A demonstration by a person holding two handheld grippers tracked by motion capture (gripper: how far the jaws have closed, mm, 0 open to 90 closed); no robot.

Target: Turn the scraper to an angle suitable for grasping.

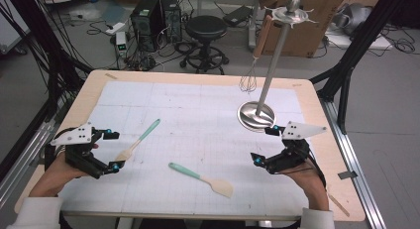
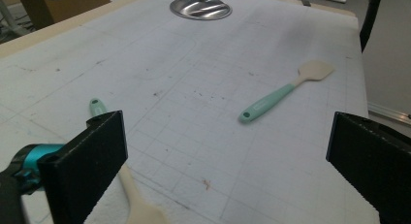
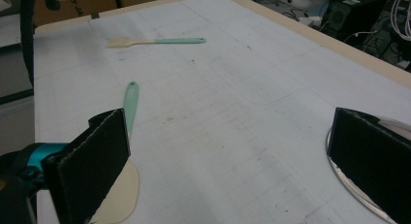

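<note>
The left hand-held gripper (image 1: 112,150) has its jaws spread wide and holds nothing; just to its right, on the near-left part of the table (image 1: 198,80), lies the left spatula (image 1: 137,141), its pale blade nearest the jaws and its green handle running away toward the far right. The right hand-held gripper (image 1: 264,145), also spread and empty, sits near the metal stand base (image 1: 256,115). The second spatula (image 1: 202,178) lies between both hands, its blade pointing near-right, somewhat closer to the right one.

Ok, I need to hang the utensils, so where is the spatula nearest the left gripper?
In the high view the spatula lies on the table's left half, its pale blade just beside the open left gripper and its green handle pointing away toward the stand.
</note>
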